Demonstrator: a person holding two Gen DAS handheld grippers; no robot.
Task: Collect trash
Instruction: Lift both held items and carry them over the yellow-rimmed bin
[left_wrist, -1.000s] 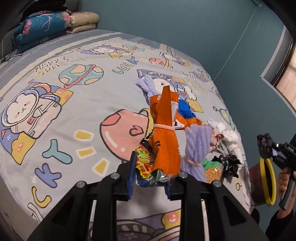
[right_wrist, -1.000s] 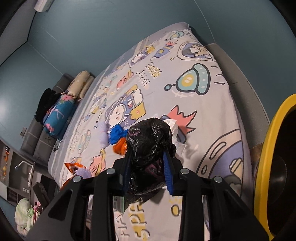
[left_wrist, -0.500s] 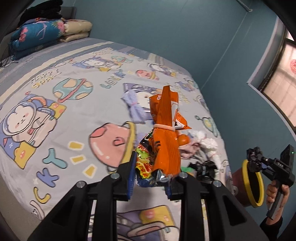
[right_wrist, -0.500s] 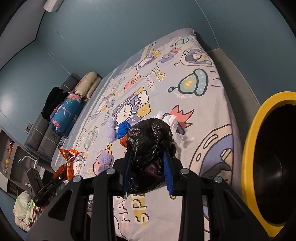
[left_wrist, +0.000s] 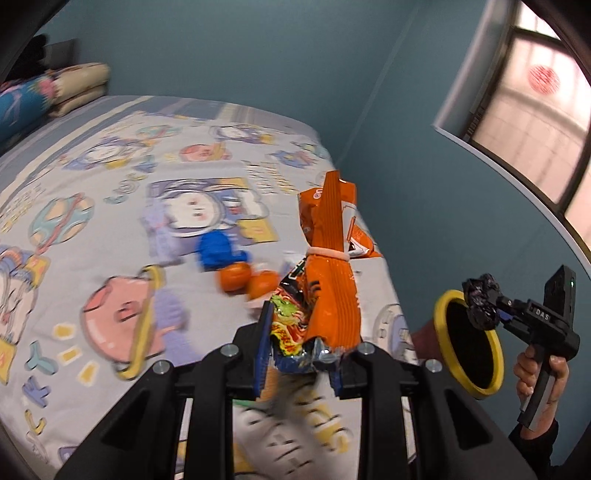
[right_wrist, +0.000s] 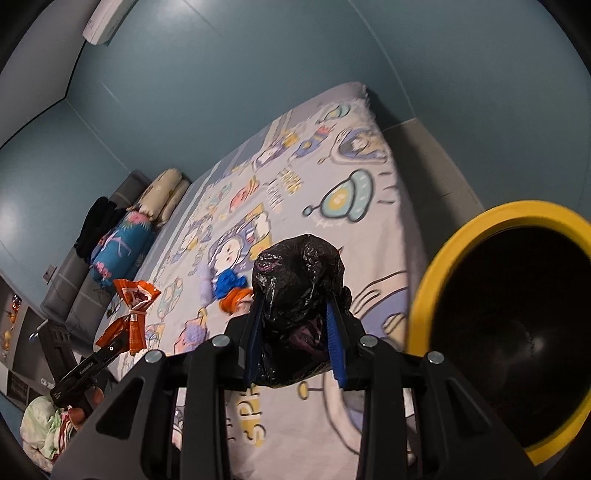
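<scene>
Our left gripper (left_wrist: 300, 363) has its jaws clamped on a bundle of crumpled snack wrappers (left_wrist: 325, 280), a tall orange foil packet tied with a rubber band over a red, green and blue noodle wrapper, held clear above the near edge of the bed. Our right gripper (right_wrist: 295, 343) has its jaws clamped on a crumpled black plastic bag (right_wrist: 297, 291), which bulges up between the blue pads.

Just right of the black bag gapes the round bin with a yellow rim and dark inside (right_wrist: 517, 325); in the left wrist view it stands beside the bed's right edge, with the right gripper and its bag in front of its mouth. A hand (left_wrist: 539, 373) grips that gripper's handle.

More litter lies on the cartoon-printed grey bedsheet (left_wrist: 110, 229): a blue crumpled piece (left_wrist: 218, 251), two orange pieces (left_wrist: 236, 278) and a pale purple piece (right_wrist: 204, 280), all close together. Folded bedding and pillows (right_wrist: 147, 218) lie at the far end of the bed.
</scene>
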